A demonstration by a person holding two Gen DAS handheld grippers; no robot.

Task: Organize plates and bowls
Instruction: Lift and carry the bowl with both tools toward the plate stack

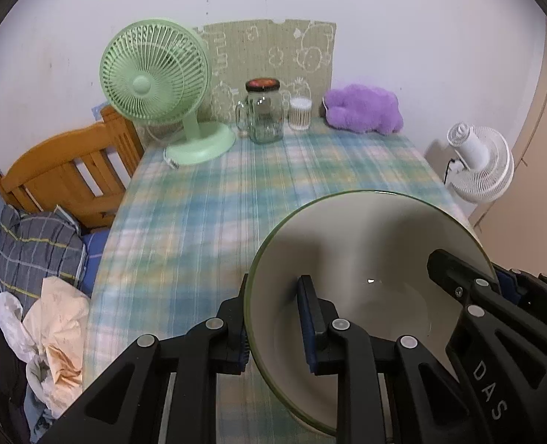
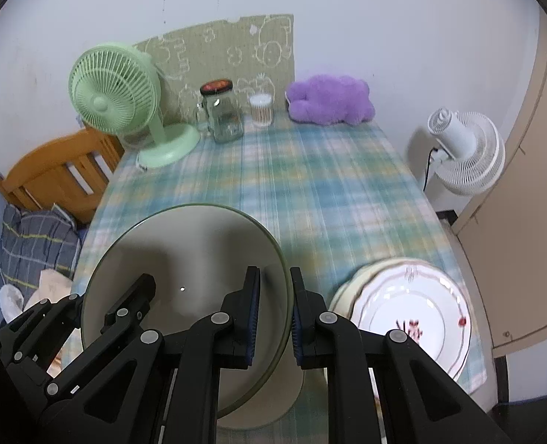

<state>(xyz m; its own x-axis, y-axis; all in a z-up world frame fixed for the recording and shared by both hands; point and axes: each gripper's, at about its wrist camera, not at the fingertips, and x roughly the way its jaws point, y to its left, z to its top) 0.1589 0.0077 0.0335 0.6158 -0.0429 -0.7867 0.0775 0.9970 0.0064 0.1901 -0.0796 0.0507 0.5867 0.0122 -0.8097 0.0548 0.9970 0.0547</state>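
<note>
A cream bowl with a green rim [image 1: 369, 244] is held up above the plaid table between both grippers. My left gripper [image 1: 273, 318] is shut on the bowl's left rim, one finger inside, one outside. My right gripper [image 2: 274, 314] is shut on the bowl's [image 2: 184, 259] right rim the same way. Each view shows the other gripper's finger on the opposite rim. A stack of white flowered plates [image 2: 417, 314] lies on the table at the front right, just right of my right gripper. Another cream dish [image 2: 273, 403] shows under the bowl.
At the table's [image 1: 206, 214] far end stand a green fan [image 1: 155, 85], a glass jar with a dark lid [image 1: 264, 111], a clear cup [image 1: 300, 113] and a purple plush [image 1: 362, 109]. A wooden bed [image 1: 62, 174] is left; a white fan [image 2: 465, 151] is right.
</note>
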